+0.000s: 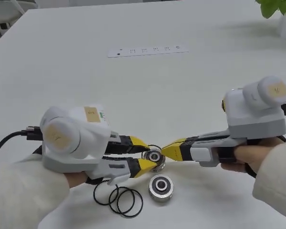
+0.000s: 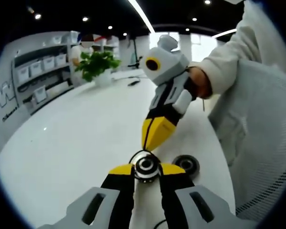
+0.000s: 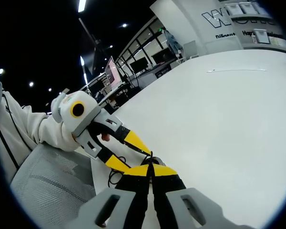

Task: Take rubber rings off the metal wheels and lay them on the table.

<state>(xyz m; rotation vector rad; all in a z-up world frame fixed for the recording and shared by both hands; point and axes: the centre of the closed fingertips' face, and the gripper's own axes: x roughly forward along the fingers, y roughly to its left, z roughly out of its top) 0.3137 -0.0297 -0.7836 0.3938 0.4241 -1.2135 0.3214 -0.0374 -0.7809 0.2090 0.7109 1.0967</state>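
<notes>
Currently, metal wheel (image 1: 155, 156) is being clamped by left gripper (image 1: 150, 154), its rubber ring (image 1: 155, 146) being pinched from 3 o'clock by right gripper (image 1: 165, 151).

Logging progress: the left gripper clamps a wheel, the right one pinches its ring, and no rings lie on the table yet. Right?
No: the head view shows loose rubber rings already lying on the table. The rest holds: left gripper clamps a wheel, right gripper pinches its ring.
</notes>
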